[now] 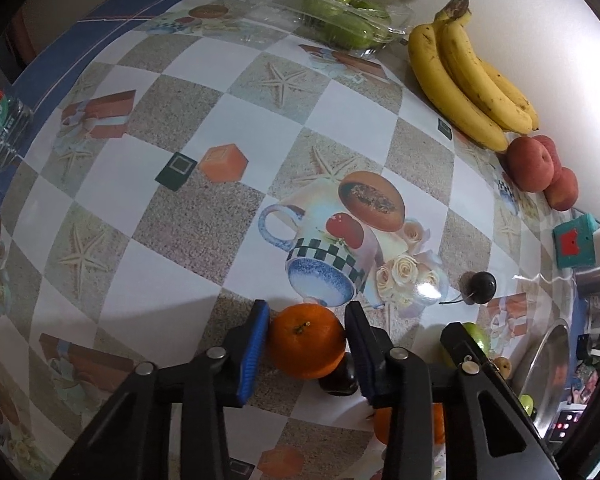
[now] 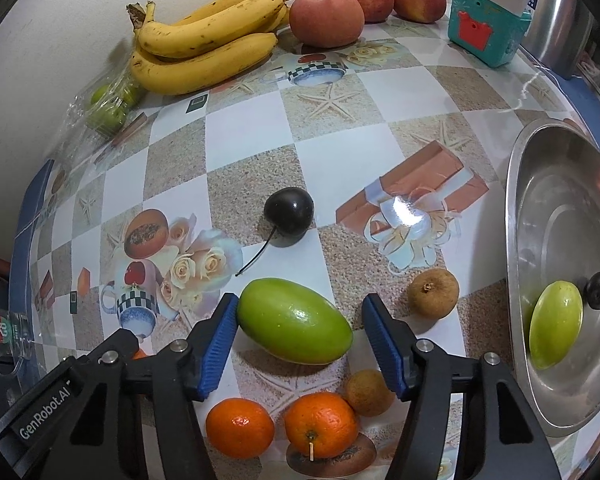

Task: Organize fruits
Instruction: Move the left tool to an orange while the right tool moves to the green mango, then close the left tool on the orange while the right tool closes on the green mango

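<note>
In the left wrist view my left gripper (image 1: 307, 312) points down at the patterned table, and its blue pads press both sides of an orange (image 1: 306, 344). A dark round fruit (image 1: 340, 378) lies partly hidden just behind that orange. In the right wrist view my right gripper (image 2: 300, 300) is open around a green oval fruit (image 2: 294, 320) lying on the table. The left pad is at the fruit's end, while the right pad stands clear of it. A steel bowl (image 2: 514, 240) at the right holds another green fruit (image 2: 556, 326) and a small dark fruit (image 2: 597, 290).
Two oranges (image 2: 240, 426) (image 2: 320, 422) and two brown fruits (image 2: 433, 292) (image 2: 368, 392) lie near the right gripper, and a dark cherry (image 2: 289, 211) beyond it. Along the wall are bananas (image 2: 204, 48), peaches (image 2: 326, 16), a clear box of green fruits (image 1: 340, 20) and a teal box (image 2: 488, 28).
</note>
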{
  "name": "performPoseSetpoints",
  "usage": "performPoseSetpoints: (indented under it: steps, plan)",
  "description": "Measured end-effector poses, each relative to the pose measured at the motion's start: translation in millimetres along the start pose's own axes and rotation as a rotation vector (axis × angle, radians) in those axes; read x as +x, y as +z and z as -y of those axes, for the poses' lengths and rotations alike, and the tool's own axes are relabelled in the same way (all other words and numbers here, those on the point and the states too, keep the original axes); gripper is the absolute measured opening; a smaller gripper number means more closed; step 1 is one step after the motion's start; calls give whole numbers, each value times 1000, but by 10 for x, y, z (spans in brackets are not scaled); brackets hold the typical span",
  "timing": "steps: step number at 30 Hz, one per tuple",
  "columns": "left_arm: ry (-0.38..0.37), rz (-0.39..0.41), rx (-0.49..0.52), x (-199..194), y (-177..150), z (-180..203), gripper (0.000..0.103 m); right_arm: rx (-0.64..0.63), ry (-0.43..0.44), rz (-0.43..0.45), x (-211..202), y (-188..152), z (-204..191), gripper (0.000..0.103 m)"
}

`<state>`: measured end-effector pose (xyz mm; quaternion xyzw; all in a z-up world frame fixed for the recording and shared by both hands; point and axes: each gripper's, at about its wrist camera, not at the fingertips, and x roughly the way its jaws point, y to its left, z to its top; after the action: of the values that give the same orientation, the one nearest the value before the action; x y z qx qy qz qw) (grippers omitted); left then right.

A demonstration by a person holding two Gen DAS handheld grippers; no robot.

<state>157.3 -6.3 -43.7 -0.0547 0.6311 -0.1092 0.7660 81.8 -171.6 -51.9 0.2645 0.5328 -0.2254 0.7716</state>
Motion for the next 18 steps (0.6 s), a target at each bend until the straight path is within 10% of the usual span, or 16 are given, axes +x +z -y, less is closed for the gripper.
performPoseSetpoints:
  steps: [18]
  plan:
    - [-10, 30, -17, -156, 40, -89, 41, 1, 16, 0, 7, -13, -33, 58]
